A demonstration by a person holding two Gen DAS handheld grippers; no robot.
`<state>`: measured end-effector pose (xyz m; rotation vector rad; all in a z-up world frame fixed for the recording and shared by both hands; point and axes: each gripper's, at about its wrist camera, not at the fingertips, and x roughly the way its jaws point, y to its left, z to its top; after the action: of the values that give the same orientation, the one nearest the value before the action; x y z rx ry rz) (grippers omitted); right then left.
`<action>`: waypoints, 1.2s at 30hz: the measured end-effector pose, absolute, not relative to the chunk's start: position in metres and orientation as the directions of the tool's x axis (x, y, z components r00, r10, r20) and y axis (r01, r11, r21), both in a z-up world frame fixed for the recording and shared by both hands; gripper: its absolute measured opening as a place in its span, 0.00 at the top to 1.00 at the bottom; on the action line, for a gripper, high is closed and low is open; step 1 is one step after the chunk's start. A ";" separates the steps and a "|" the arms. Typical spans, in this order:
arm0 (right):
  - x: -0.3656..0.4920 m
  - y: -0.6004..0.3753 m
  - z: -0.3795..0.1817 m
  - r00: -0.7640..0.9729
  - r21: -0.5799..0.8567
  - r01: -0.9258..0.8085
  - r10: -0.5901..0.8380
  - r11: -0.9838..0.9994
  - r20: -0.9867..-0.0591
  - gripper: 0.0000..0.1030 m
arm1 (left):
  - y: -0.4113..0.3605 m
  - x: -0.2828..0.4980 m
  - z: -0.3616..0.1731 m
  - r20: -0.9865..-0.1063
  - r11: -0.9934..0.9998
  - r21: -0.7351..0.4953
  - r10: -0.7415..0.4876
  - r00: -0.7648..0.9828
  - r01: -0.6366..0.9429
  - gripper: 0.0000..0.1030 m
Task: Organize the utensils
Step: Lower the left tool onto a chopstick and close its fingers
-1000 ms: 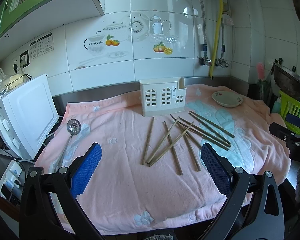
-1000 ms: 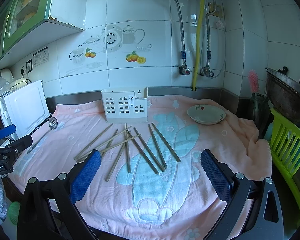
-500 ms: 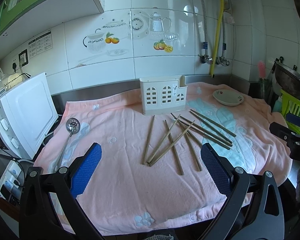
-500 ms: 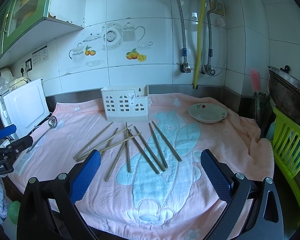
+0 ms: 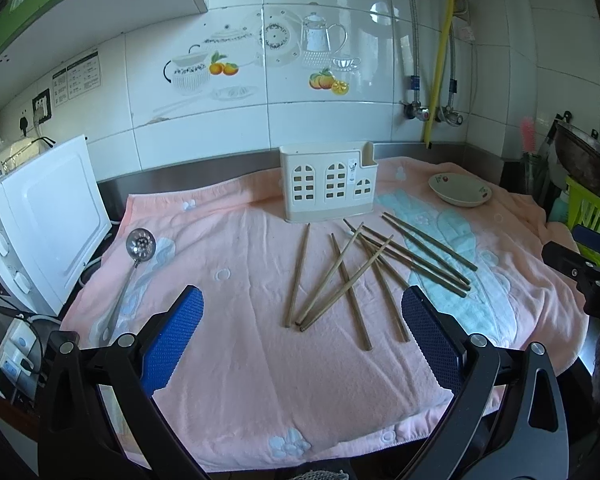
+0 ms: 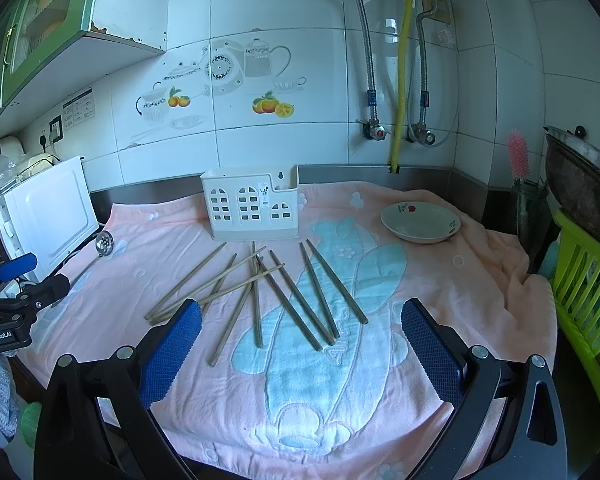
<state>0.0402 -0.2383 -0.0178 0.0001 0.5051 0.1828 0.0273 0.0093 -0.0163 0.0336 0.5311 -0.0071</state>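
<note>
Both tools, left tool [image 5: 300,332] and right tool [image 6: 300,334], hover jaws apart and empty, since chopsticks [image 5: 352,268] lie scattered just front of holder [image 5: 327,180], slotted spoon [image 5: 134,260] far left.

Location type: domestic kitchen. Indicators: glossy white wall tiles [image 6: 284,140] printed with teapot and fruit motifs; a green-framed wall cabinet [image 6: 40,32]; a yellow gas hose [image 6: 402,64] between braided metal water lines; a white microwave oven [image 5: 48,220]; a dark metal wok [image 6: 580,188]; a pink towel [image 5: 240,360] spread over the steel-edged countertop.
</note>
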 end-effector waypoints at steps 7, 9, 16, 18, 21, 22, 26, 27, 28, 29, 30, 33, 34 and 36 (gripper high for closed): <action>0.052 -0.237 -0.022 0.852 0.048 -0.177 0.177 0.983 -0.493 0.06 | 0.013 0.038 -0.019 -0.515 0.999 0.027 -0.002 0.857 0.018 0.05; 0.055 -0.236 -0.024 0.849 0.051 -0.180 0.181 0.982 -0.497 0.06 | 0.015 0.042 -0.021 -0.518 0.999 0.026 -0.005 0.856 0.021 0.05; 0.071 -0.234 -0.032 0.836 0.052 -0.185 0.185 0.981 -0.517 0.06 | 0.019 0.055 -0.031 -0.541 0.999 0.030 -0.005 0.841 0.026 0.05; 0.076 -0.234 -0.035 0.830 0.057 -0.187 0.189 0.981 -0.525 0.06 | 0.020 0.060 -0.034 -0.549 0.999 0.033 -0.009 0.836 0.032 0.05; 0.082 -0.234 -0.037 0.827 0.056 -0.193 0.193 0.980 -0.528 0.06 | 0.021 0.067 -0.037 -0.555 0.998 0.031 -0.030 0.832 0.056 0.05; 0.083 -0.234 -0.037 0.827 0.056 -0.196 0.196 0.979 -0.527 0.06 | 0.021 0.068 -0.039 -0.556 0.997 0.029 -0.040 0.830 0.068 0.05; 0.090 -0.237 -0.040 0.825 0.068 -0.203 0.208 0.977 -0.525 0.06 | 0.022 0.076 -0.048 -0.573 0.994 0.023 -0.077 0.816 0.109 0.05; 0.092 -0.238 -0.041 0.825 0.072 -0.203 0.211 0.976 -0.525 0.06 | 0.022 0.079 -0.051 -0.578 0.993 0.019 -0.085 0.811 0.117 0.06; 0.094 -0.239 -0.043 0.823 0.080 -0.203 0.214 0.976 -0.525 0.06 | 0.022 0.080 -0.053 -0.582 0.992 0.018 -0.090 0.808 0.124 0.09; 0.097 -0.240 -0.044 0.822 0.085 -0.200 0.215 0.976 -0.528 0.06 | 0.022 0.083 -0.056 -0.589 0.991 0.014 -0.102 0.802 0.136 0.12; 0.098 -0.241 -0.045 0.820 0.089 -0.200 0.217 0.976 -0.529 0.06 | 0.021 0.084 -0.059 -0.595 0.989 0.010 -0.111 0.796 0.145 0.13; 0.104 -0.242 -0.050 0.814 0.098 -0.200 0.221 0.975 -0.536 0.06 | 0.019 0.093 -0.070 -0.619 0.984 0.005 -0.135 0.774 0.176 0.22; 0.107 -0.242 -0.052 0.811 0.100 -0.201 0.223 0.974 -0.540 0.06 | 0.018 0.096 -0.073 -0.626 0.983 0.006 -0.141 0.767 0.185 0.28; 0.111 -0.242 -0.055 0.809 0.104 -0.198 0.223 0.975 -0.544 0.06 | 0.017 0.104 -0.081 -0.645 0.978 -0.001 -0.158 0.748 0.207 0.34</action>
<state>0.1108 -0.2417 -0.0545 0.0427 0.5864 0.2250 0.1043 0.0170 -0.0806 0.0723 0.6986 -0.1999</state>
